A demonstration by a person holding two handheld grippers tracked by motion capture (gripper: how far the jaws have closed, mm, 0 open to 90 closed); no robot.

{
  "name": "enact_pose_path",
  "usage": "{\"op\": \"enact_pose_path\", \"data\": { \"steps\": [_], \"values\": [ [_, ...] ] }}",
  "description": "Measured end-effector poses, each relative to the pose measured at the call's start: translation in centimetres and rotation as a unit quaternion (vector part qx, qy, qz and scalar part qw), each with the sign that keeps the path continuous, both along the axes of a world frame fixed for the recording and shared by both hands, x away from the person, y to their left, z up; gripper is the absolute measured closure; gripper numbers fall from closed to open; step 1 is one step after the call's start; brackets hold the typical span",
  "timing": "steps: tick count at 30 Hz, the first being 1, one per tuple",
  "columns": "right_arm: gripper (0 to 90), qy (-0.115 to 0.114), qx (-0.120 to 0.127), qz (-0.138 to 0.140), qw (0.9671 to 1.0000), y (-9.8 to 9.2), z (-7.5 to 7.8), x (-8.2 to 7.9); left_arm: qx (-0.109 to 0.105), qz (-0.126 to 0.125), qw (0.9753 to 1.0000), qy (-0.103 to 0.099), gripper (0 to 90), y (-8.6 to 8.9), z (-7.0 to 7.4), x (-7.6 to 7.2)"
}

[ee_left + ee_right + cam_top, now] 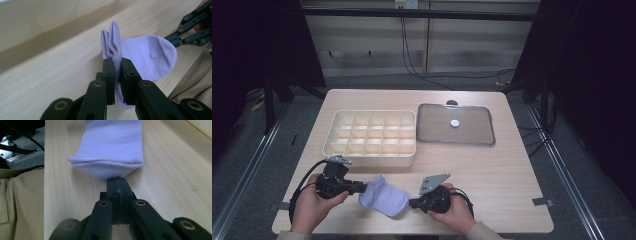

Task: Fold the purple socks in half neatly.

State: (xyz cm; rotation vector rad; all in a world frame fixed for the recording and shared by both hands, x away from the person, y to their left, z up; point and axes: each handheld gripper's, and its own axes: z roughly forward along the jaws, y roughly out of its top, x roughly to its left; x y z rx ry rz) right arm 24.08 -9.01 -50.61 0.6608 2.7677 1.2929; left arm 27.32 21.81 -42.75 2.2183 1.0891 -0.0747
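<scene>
While no writing is legible, a lilac sock (383,197) is pinched by the left gripper (117,72) and right gripper (117,185) jaws.

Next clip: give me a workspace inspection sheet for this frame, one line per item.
Surface: light wooden table, bare around the items.
Job's things: lilac sock near the front edge; cream divided box, compartments look empty; clear lid lying flat beside it.
Clutter: nothing seen.
Grippers: left tongs shut on the sock's bunched edge; right tongs closed at the sock's other end, grip on fabric unclear.
Cables: black cable looping from the left tongs; more on the floor behind.
Surroundings: grey floor, pale back panels, dark sides.
</scene>
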Motion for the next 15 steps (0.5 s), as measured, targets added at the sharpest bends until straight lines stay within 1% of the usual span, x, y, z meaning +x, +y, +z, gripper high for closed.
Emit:
{"op": "enact_pose_path", "data": {
  "steps": [5,7,8,10,15],
  "values": [
    [89.5,-0.004,-0.006,0.002,1.0000,0.00,0.11,-0.08,0.000,0.003,1.0000,0.003,82.9,0.06,0.02,0.00],
    [89.1,-0.008,-0.009,0.000,0.9999,-0.09,0.16,-0.13,0.001,0.009,1.0000,0.003,82.8,0.07,0.00,-0.02],
    [89.1,-0.004,-0.009,-0.001,0.9999,-0.14,0.20,-0.20,0.000,0.011,0.9999,0.004,82.8,0.12,-0.02,-0.01],
    [89.2,-0.006,-0.011,0.001,0.9999,-0.29,0.22,-0.19,0.002,0.010,0.9999,0.004,82.8,0.27,-0.07,0.05],
    [89.7,-0.004,-0.010,-0.001,0.9999,-0.38,0.20,-0.29,-0.001,0.010,0.9999,0.008,82.8,-0.01,-0.13,-0.07]
  ]
}}
